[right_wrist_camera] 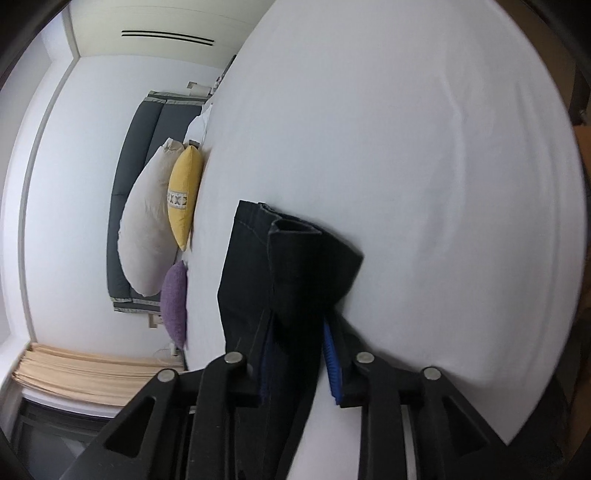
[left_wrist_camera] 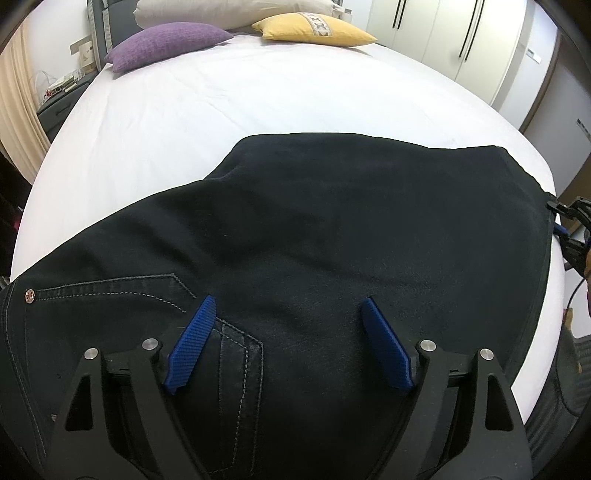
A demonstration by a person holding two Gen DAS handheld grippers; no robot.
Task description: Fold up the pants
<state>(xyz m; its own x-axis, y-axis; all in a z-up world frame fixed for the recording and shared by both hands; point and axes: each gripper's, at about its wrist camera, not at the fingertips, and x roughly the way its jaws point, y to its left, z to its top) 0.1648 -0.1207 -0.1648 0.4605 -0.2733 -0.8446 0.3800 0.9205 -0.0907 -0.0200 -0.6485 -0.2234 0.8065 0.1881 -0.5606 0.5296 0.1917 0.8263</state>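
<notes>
White sheeting is covering the bed (left_wrist_camera: 229, 110), which is serving as the landmark for this inspection. Dark pants (left_wrist_camera: 314, 229) are lying flat across the near part of the bed, reaching from its near left edge to its near right corner, with stitched pocket seams and a copper rivet (left_wrist_camera: 29, 295) showing at the bed's near left side. Left tongs (left_wrist_camera: 288, 314) are hovering over the pants at the near edge of the bed, blue pads (left_wrist_camera: 192, 343) standing wide apart with nothing clamped between them. Right tongs (right_wrist_camera: 299, 339) are gripping the hem end of the pants (right_wrist_camera: 295, 266) at the bed's right edge, jaws narrow and pressing on the doubled cloth, which is bunching up beyond the pads. At the head end of the bed, a purple cushion (left_wrist_camera: 166, 44), a yellow cushion (left_wrist_camera: 314, 31) and a pale pillow (left_wrist_camera: 229, 11) are lying against a grey headboard (right_wrist_camera: 140, 192). White wardrobe doors (left_wrist_camera: 461, 40) are standing beyond the bed's far right side, and a beige curtain (left_wrist_camera: 18, 110) is hanging past its left side.
</notes>
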